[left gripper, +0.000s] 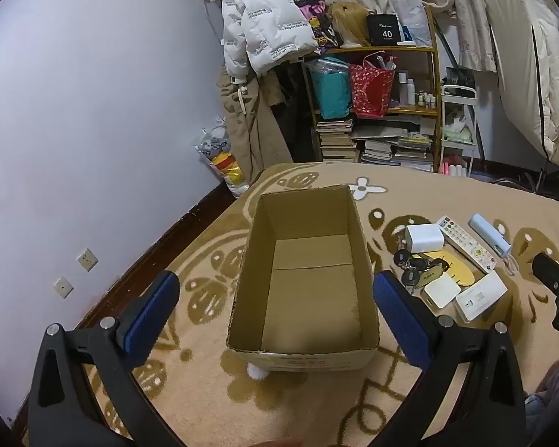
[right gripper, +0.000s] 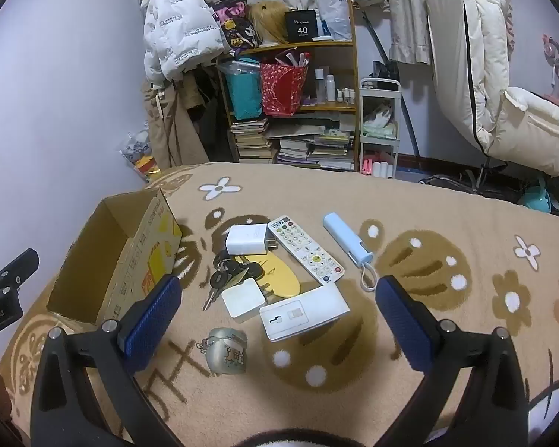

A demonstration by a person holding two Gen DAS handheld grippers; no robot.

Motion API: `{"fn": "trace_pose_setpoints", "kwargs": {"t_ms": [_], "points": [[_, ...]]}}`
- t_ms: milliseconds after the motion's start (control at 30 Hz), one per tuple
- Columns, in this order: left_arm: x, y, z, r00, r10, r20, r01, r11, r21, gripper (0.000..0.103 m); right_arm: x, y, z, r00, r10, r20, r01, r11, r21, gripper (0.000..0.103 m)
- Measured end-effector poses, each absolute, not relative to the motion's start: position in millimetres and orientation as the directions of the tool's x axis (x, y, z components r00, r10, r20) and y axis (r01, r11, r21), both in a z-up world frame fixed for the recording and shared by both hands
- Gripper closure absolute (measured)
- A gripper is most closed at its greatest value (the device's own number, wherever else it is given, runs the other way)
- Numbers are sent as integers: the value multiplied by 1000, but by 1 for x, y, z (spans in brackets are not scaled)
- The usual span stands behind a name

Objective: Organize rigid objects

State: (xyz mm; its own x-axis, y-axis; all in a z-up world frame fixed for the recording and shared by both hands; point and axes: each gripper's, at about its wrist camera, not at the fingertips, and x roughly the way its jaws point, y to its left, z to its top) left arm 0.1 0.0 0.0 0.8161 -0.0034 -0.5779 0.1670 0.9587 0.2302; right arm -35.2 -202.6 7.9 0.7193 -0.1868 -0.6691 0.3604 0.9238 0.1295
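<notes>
Cardboard box (left gripper: 309,279) open-topped, clutter beside it, remote (right gripper: 305,249) among it

Even, soft indoor light in both views; shadows are faint. Fisheye bending is strong toward the rim, with black corners. Focus is sharp centrally, softening at 6 o'clock.

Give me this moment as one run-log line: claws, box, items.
left claw: open, over box | right claw: open, holding nothing | brown cardboard box: empty | white remote control, bunch of keys: on blanket, unsorted
</notes>
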Motion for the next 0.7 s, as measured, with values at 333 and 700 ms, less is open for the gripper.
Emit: {"fn": "trace_pose_setpoints", "kwargs": {"t_ms": [333, 700], "points": [[3, 4, 7, 812, -7, -583, 166, 961, 219, 1, -35, -201, 10, 719, -190, -669, 360, 925, 124, 0], [2, 3, 0, 815, 6, -579, 157, 961, 230, 1, -34, -202, 9, 719, -186, -670, 358, 925, 128, 0]]}}
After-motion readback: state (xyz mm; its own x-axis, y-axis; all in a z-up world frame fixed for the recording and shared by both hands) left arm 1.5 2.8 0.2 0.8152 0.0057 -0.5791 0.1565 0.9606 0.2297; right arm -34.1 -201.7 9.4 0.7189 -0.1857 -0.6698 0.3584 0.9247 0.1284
